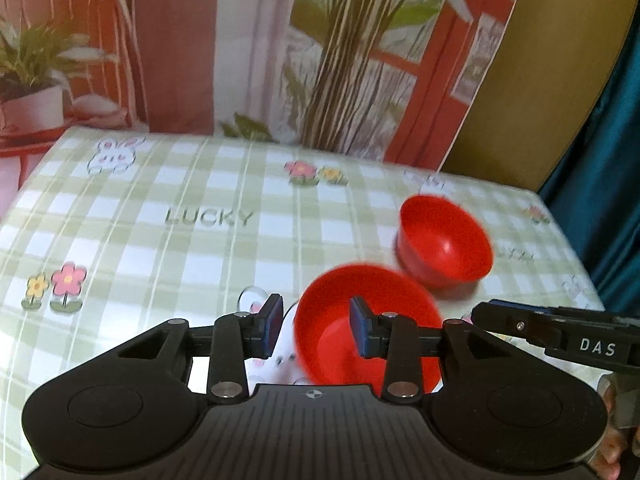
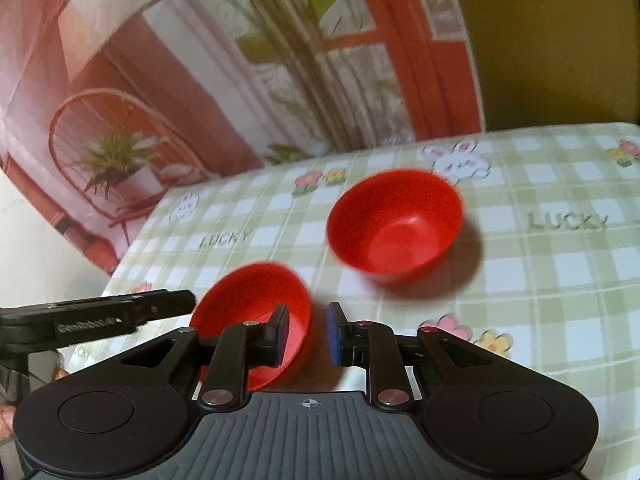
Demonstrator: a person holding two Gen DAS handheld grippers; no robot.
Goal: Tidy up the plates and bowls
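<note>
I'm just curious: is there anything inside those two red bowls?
The far bowl looks empty. The near bowl shows only red inside, but gripper fingers hide part of it.

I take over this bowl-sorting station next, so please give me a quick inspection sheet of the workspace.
Surface: green checked tablecloth with rabbits, flowers, "LUCKY".
Job's things: two red bowls, near bowl and far bowl, upright, apart; no plates seen.
Clutter: nothing seen.
Grippers: left gripper and right gripper both straddle the near bowl's rim, pads not pressing.
Cables: nothing seen.
Surroundings: printed backdrop of plants and a red window frame; teal curtain.
</note>
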